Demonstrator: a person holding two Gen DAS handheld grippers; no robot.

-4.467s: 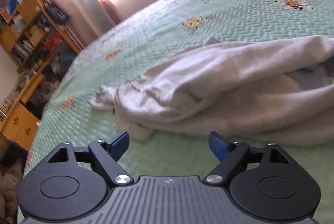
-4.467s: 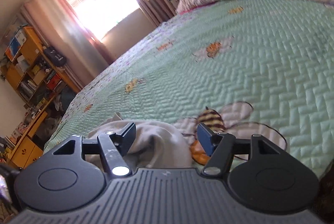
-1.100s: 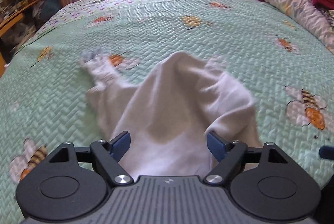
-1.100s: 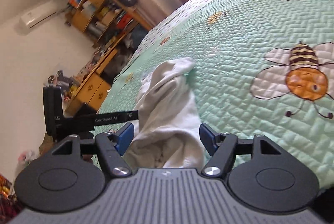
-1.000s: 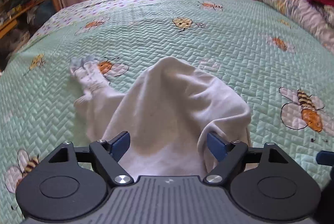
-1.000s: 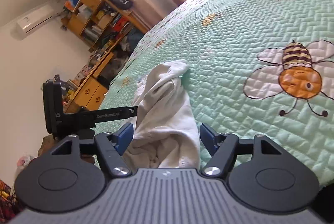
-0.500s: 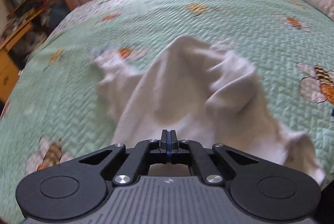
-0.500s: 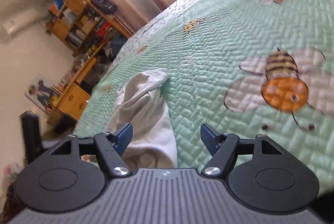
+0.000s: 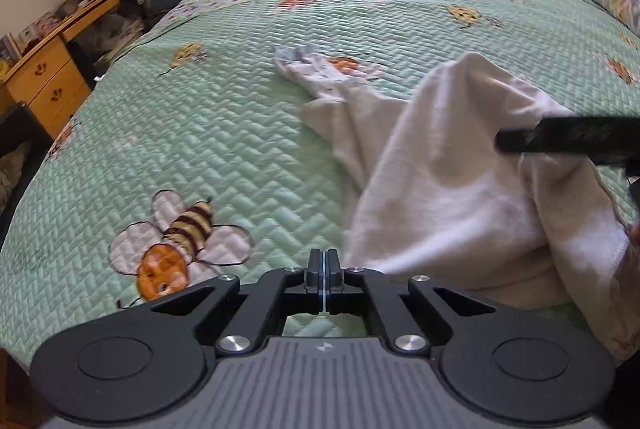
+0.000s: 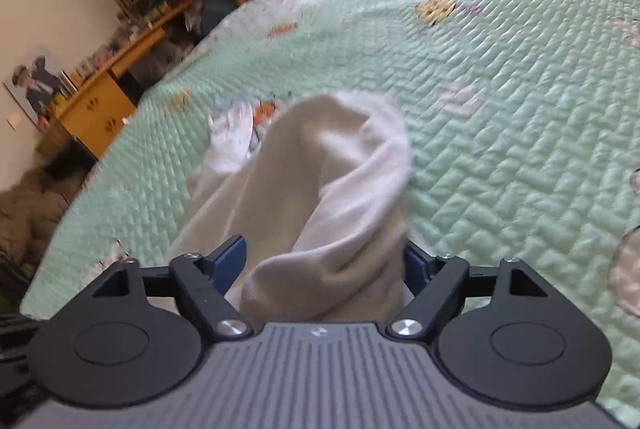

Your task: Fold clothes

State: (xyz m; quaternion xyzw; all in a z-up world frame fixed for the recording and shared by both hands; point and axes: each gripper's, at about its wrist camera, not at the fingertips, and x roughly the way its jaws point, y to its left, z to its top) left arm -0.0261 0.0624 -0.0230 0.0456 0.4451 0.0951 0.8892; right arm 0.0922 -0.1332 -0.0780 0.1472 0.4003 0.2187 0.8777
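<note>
Findings at this moment. The white garment (image 9: 448, 165) lies bunched on the green quilted bedspread (image 9: 240, 133), rising in a loose ridge at about 2 o'clock from the left hand-held gripper (image 9: 322, 271). One cuffed end trails flat on the bed toward 12 o'clock.

Change noted: a second ago the left hand-held gripper stood wide with cloth between its fingers; its jaws are now fully together. In the left wrist view the garment's edge runs down to just beside the closed fingertips. Whether fabric is pinched between them cannot be confirmed, since no cloth shows in the seam.

The right hand-held gripper (image 10: 326, 263) has swung in over the garment. A thick fold (image 10: 340, 213) now sits between its blue pads (image 10: 230, 253), and the jaws are closing. The pads do not yet appear to press on the cloth. Its dark body crosses the left wrist view at 3 o'clock, over the ridge.

Assessment: both hands are taking hold at the near edge, a preparatory step. The garment remains crumpled and no fold is made. The task is judged to be at an early stage. The left grip should be verified before any lift.
</note>
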